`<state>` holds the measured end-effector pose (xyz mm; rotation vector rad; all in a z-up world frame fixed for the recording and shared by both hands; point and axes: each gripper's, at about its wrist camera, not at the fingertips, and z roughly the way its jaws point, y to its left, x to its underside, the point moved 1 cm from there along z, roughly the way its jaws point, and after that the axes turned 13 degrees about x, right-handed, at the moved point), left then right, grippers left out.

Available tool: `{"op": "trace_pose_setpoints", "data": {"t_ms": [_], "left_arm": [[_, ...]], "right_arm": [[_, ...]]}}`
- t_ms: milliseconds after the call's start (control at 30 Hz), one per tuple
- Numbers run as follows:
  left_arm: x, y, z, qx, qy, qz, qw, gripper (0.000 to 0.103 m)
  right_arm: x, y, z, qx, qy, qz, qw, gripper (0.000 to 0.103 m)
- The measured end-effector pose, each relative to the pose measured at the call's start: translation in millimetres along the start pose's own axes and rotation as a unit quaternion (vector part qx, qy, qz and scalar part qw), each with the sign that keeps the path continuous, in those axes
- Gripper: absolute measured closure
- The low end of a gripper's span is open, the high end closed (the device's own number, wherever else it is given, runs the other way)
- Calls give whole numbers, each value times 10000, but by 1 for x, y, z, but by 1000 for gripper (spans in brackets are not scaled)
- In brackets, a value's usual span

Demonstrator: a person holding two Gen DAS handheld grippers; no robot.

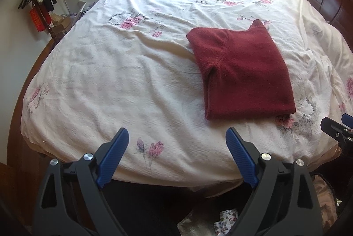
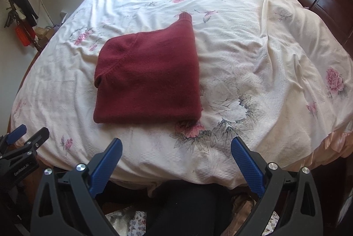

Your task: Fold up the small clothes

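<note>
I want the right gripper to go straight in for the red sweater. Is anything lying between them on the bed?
Nothing visible. Only bare floral bedspread lies between the open right gripper and the folded red sweater. The left gripper is open too, off to the side.

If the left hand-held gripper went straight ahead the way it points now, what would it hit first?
Probably the floral bedspread; the open left hand-held gripper aims left of the folded maroon sweater. Depth is unclear.

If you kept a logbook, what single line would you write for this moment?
sweater: dark red sweater folded, flat on floral bedspread | left gripper: open, empty | right gripper: open, empty | both apart from sweater
</note>
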<state>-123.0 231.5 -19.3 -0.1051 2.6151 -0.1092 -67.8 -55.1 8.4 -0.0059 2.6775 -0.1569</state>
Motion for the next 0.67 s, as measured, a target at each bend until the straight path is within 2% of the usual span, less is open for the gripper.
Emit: {"op": "trace_pose_setpoints", "data": {"t_ms": [233,667], "left_arm": [[1,1,3,-26,32,13,10000,14],[2,4,8,-111,92,18,9999,14]], "right_arm": [[0,3,5,182,0,-100,9998,4],[-6,5,2,175,51,-73,9998,4]]}}
